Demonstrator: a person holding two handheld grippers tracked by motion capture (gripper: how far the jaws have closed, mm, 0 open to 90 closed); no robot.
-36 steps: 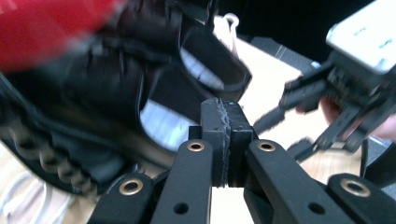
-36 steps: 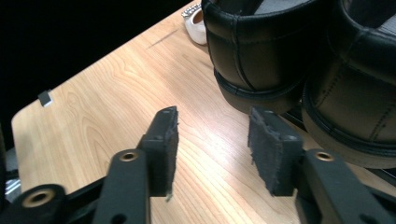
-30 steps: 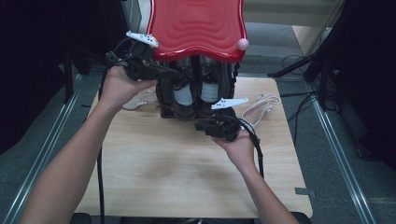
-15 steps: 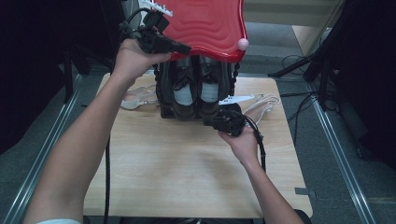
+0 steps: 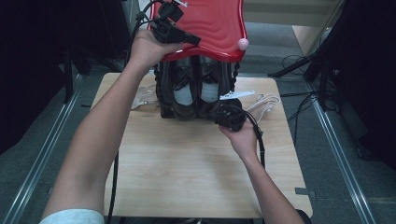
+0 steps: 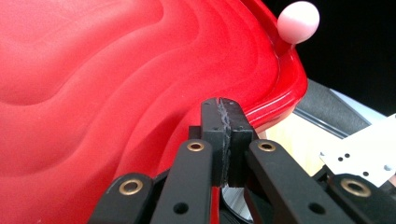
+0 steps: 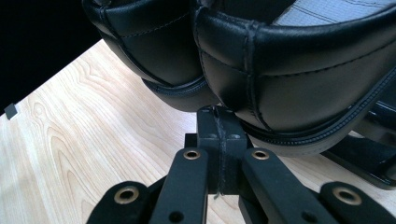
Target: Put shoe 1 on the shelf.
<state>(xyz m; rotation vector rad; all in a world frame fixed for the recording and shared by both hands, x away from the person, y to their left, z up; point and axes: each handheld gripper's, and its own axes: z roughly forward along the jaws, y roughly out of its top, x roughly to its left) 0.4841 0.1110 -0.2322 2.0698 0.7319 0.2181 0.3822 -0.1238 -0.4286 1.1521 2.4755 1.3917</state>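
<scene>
A small rack with a red wavy top (image 5: 215,23) stands at the back of the wooden table (image 5: 187,158). Two black shoes (image 5: 184,88) sit under that top, toes toward me. My left gripper (image 5: 198,42) is held high at the top's front left edge, shut, its tips over the red surface (image 6: 116,70). The jaws press together in the left gripper view (image 6: 220,105). My right gripper (image 5: 218,111) is low on the table, shut, its tip (image 7: 218,112) just under the toe of the nearer black shoe (image 7: 303,70). The second shoe's toe (image 7: 154,42) lies beside it.
A pink ball (image 5: 243,44) sits on the red top's front right corner (image 6: 299,21). White cables (image 5: 264,102) lie on the table right of the rack. Bare wood (image 7: 70,130) spreads in front of the shoes. Dark cables and stands surround the table.
My left gripper has climbed from the rack's left side up to the red top's front left edge. The right gripper has edged in to the shoes' toes.
</scene>
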